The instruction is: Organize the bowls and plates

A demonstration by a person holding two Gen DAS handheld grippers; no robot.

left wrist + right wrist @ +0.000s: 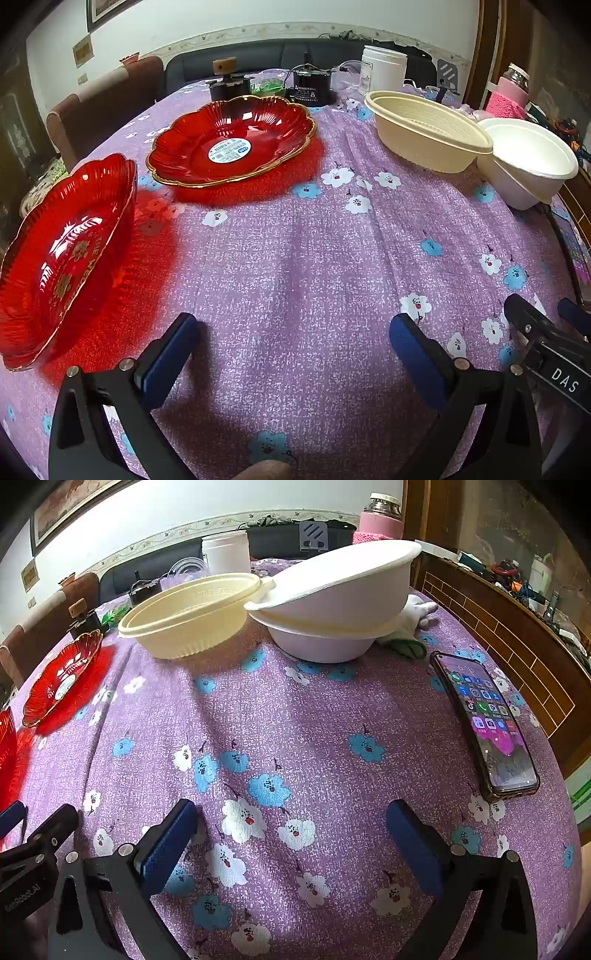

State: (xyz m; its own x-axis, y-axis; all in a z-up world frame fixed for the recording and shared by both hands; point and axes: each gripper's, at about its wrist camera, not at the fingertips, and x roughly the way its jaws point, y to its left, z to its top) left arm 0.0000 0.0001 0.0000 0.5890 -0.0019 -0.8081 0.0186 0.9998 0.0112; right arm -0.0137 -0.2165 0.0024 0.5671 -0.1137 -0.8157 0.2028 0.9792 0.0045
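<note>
Surface: a table (pixel 295 720) covered with a purple cloth printed with white and blue flowers.
Left gripper (pixel 295 332): hovers over bare cloth near the table's near edge, tilted downward; its two blue-padded fingers stand wide apart with nothing between them.
Right gripper (pixel 291 816): just beside the left one, also above bare cloth near the near edge; its blue-padded fingers are spread wide and hold nothing.
Near red plate (pixel 66 258): a translucent red scalloped dish with gold lettering, at the table's left edge, close to the left gripper but not touching it.
Far red plate (pixel 232 140): a red scalloped dish with a gold rim and a round white sticker in its middle, further back on the left half of the table, apart from the near one.
Cream bowl (pixel 192 616): a wide, ribbed, pale yellow bowl, upright, toward the far right of the table.
White bowls (pixel 332 605): two white bowls, one sitting tilted in the other, at the right edge; the upper rim touches the cream bowl's rim.
Phone (pixel 484 723): screen lit, lying flat along the right edge, in front of the white bowls.
Far edge: a white jar (pixel 382 70) and small dark devices (pixel 312 86).
</note>
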